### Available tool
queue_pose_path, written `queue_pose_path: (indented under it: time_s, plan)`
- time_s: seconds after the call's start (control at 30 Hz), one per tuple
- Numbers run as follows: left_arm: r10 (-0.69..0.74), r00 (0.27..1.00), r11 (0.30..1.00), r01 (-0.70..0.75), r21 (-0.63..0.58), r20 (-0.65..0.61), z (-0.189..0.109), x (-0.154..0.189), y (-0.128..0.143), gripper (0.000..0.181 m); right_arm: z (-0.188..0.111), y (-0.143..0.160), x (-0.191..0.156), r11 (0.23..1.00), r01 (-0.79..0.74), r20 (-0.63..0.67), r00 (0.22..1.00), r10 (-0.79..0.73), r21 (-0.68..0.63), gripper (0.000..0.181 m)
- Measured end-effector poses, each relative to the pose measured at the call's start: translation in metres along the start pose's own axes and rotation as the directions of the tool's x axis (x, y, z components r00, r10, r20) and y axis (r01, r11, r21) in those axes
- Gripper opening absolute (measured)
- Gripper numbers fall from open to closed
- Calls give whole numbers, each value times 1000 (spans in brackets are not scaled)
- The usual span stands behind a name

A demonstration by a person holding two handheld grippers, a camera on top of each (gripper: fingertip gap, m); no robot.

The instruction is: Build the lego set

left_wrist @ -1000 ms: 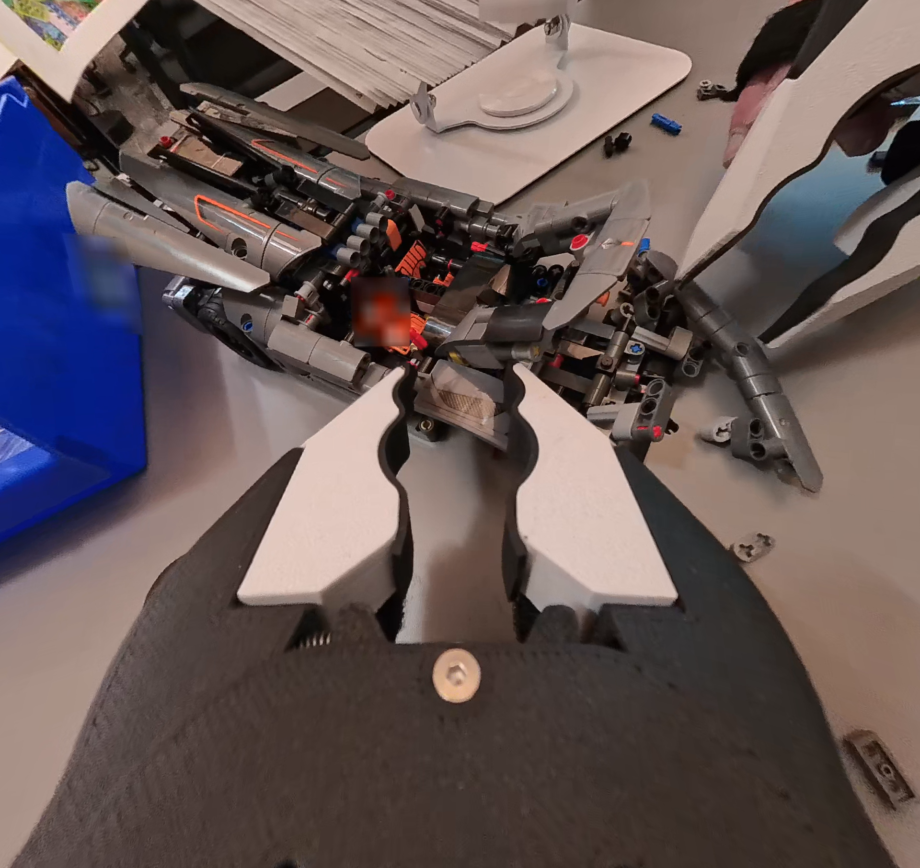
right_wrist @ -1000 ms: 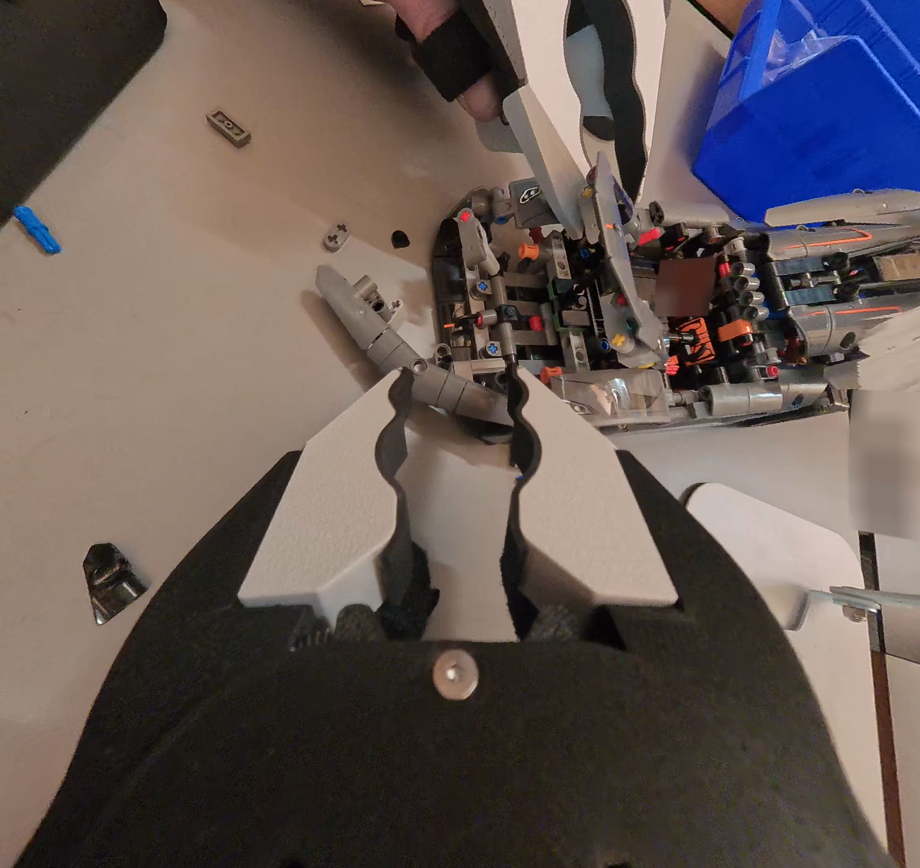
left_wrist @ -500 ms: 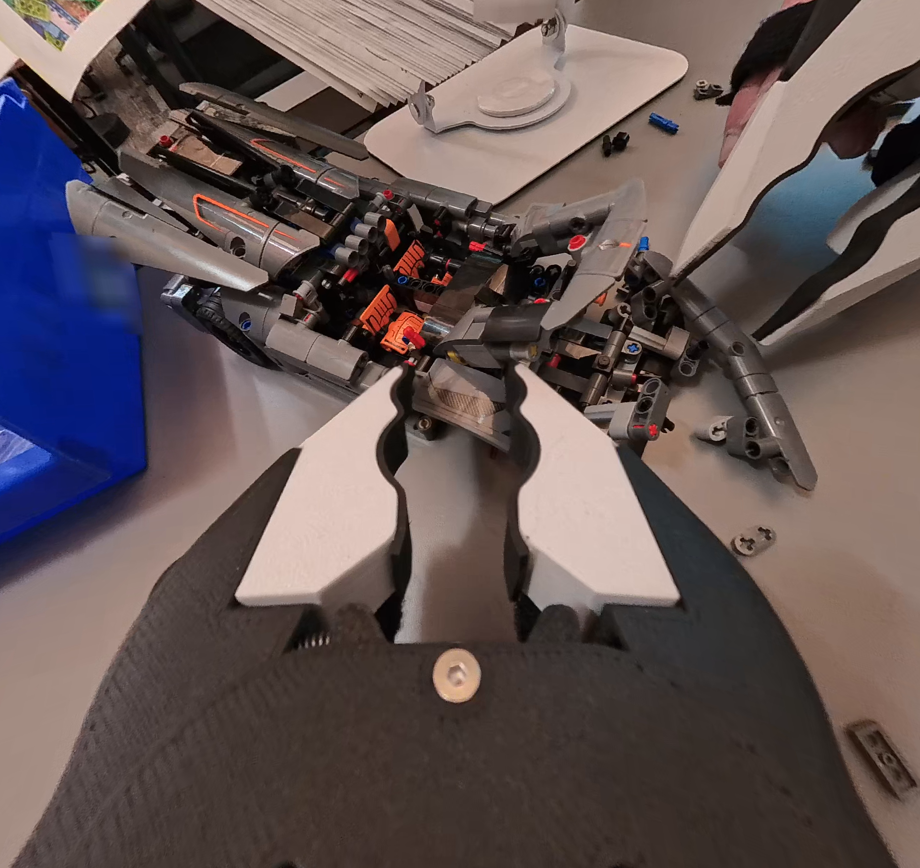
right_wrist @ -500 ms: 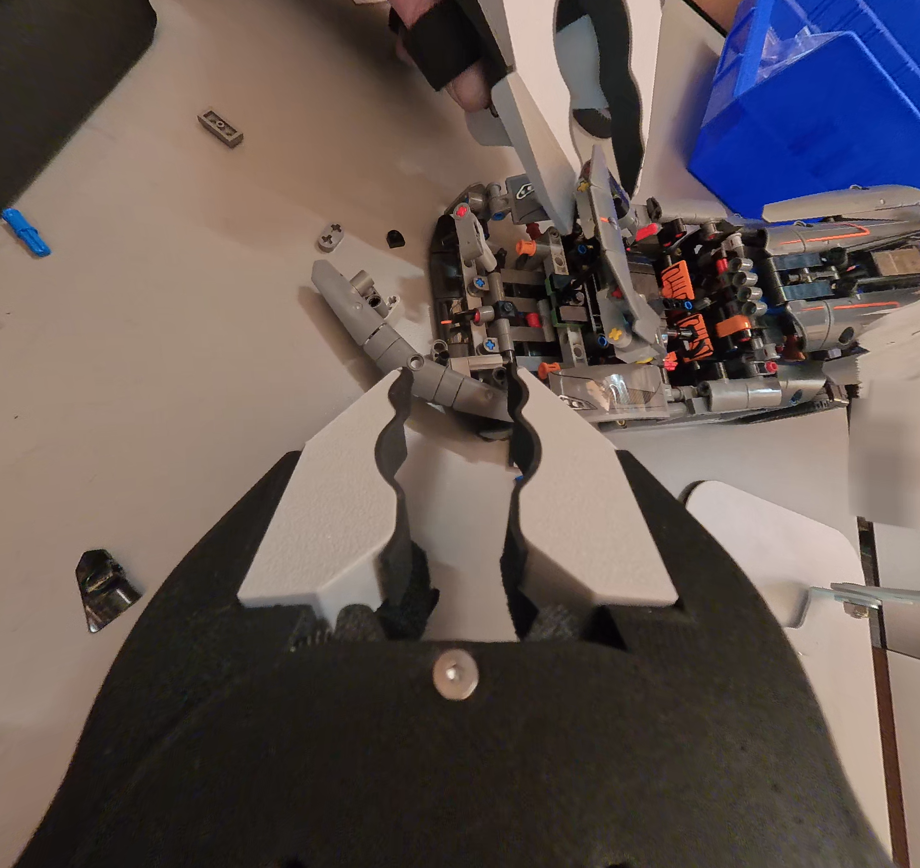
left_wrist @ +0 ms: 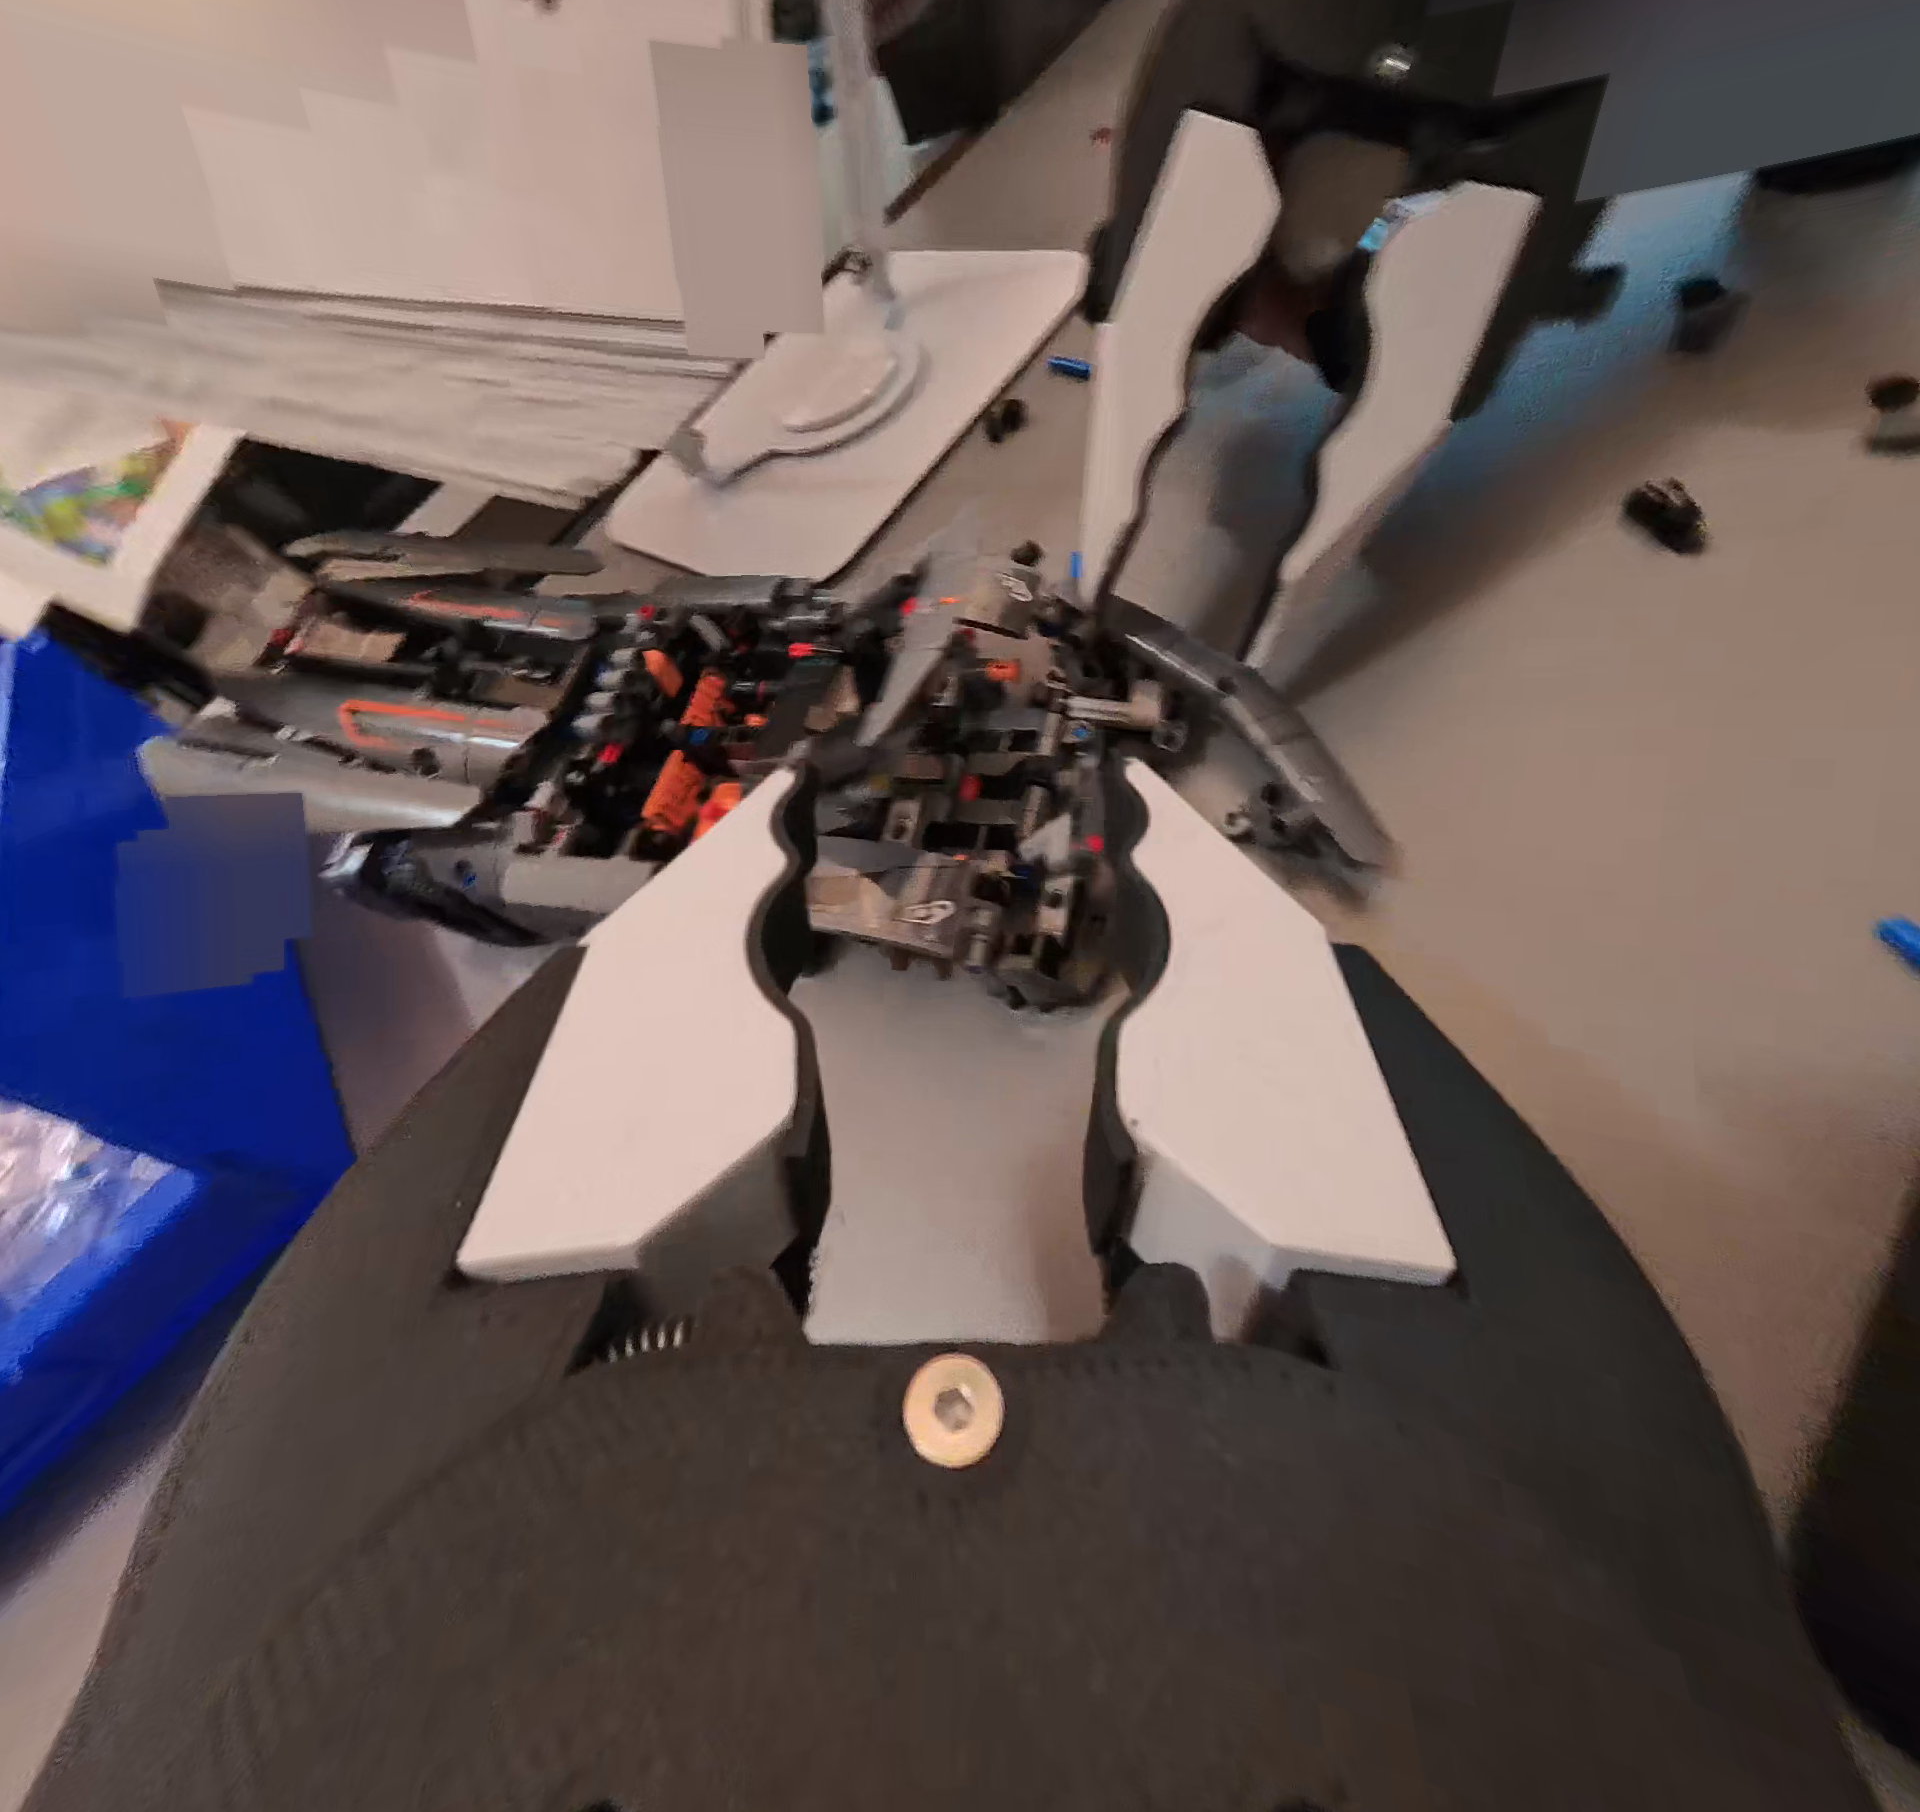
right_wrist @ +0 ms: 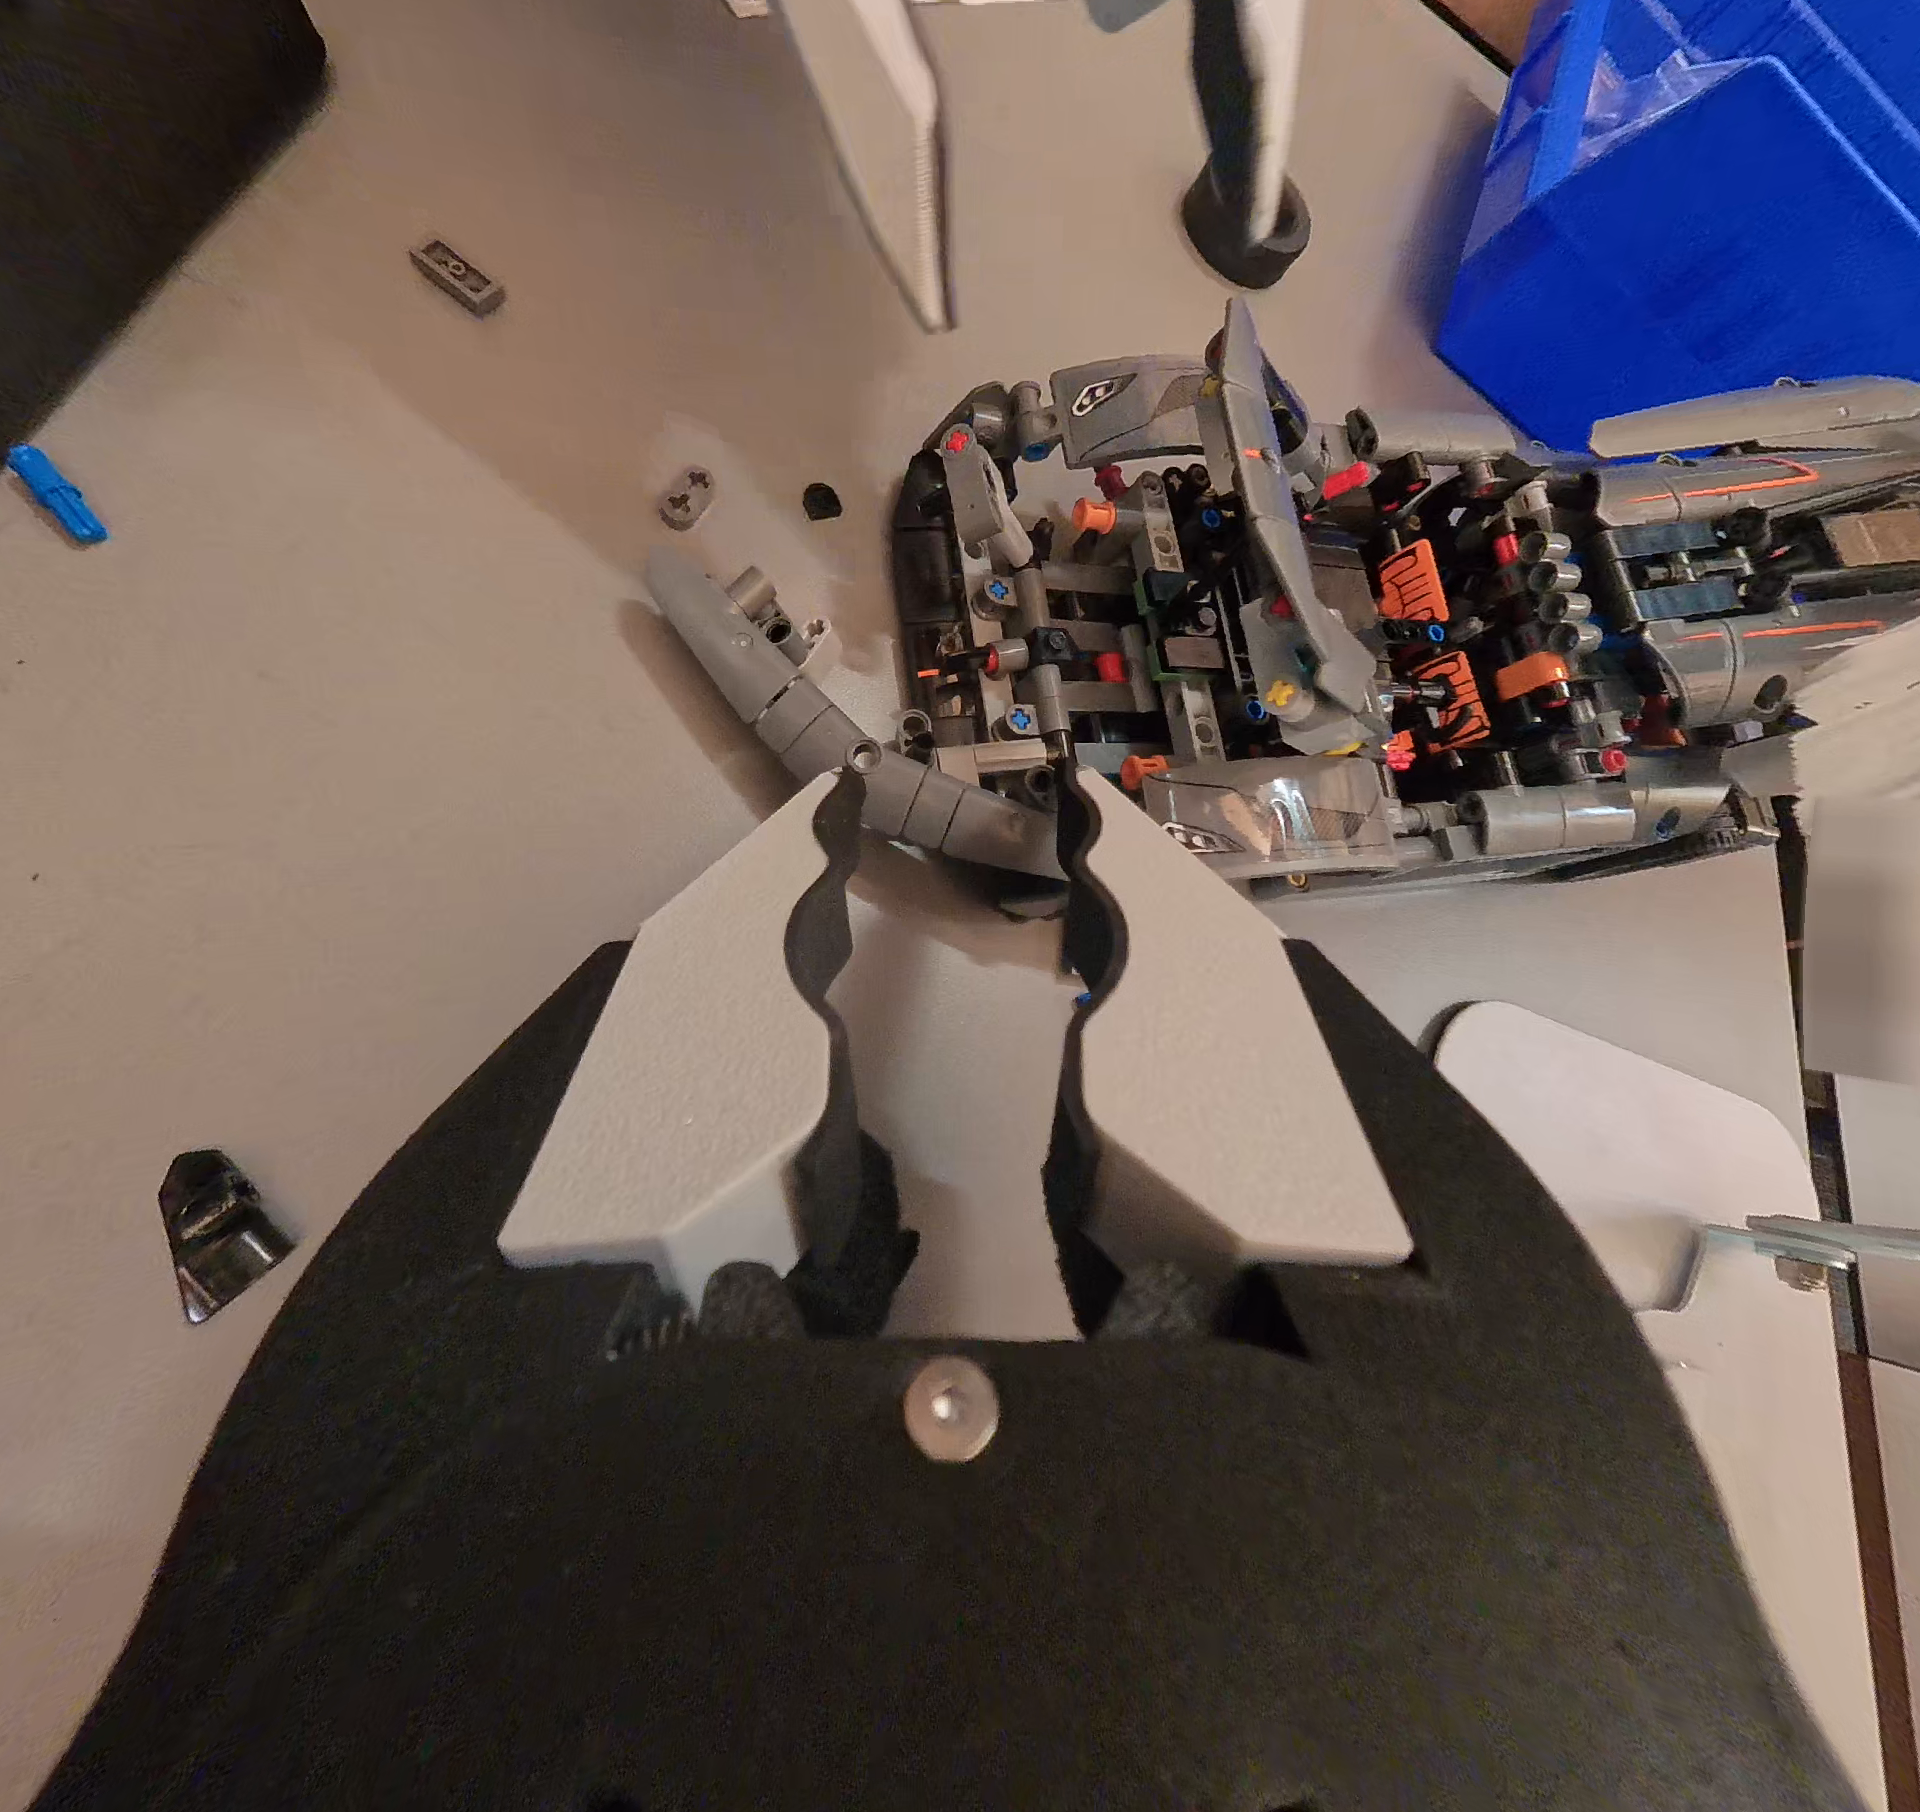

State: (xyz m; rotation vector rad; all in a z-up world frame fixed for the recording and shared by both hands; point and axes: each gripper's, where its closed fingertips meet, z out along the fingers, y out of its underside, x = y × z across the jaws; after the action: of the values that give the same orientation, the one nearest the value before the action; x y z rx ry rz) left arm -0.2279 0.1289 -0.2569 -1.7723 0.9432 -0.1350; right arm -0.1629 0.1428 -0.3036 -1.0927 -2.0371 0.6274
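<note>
Your right gripper (right_wrist: 961, 817) sits nearest the piece that matters: the curved grey arch piece (right_wrist: 821, 702) lies on the table (right_wrist: 364, 827) at the lego car (right_wrist: 1299, 661)'s front corner, its long axis running from about 10 o'clock down to 4 o'clock, and its lower end passes between your parted fingers, which have not clamped on it. Whether a fingertip touches it you cannot tell. Your left gripper (left_wrist: 961, 827) is also released and holds nothing, with the car's nose at 12 o'clock just past its tips. The left wrist view is smeared by motion, so small pins are unreadable there. The car's tail runs off frame at 3 o'clock beside the blue bin (right_wrist: 1704, 204), and the arch's joint to the chassis is hidden.
</note>
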Motion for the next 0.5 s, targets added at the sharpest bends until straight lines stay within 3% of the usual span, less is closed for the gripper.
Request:
queue_pose_path:
  time_s: [0.1, 0.3, 0.5]
  plan:
    - [43, 995, 998, -46, -36, -86, 6, 21, 4, 43, 1, 0, -1, 1000, 0, 3, 1000, 0, -2, 35]
    - [127, 986, 974, -144, -173, -109, 23, 33, 28, 14, 1, 1, -2, 1000, 1, 6, 1000, -1, -5, 35]
    - [59, 995, 989, -70, -130, -83, 23, 25, 21, 6, 2, 1, -2, 1000, 3, 8, 1000, -3, -6, 35]
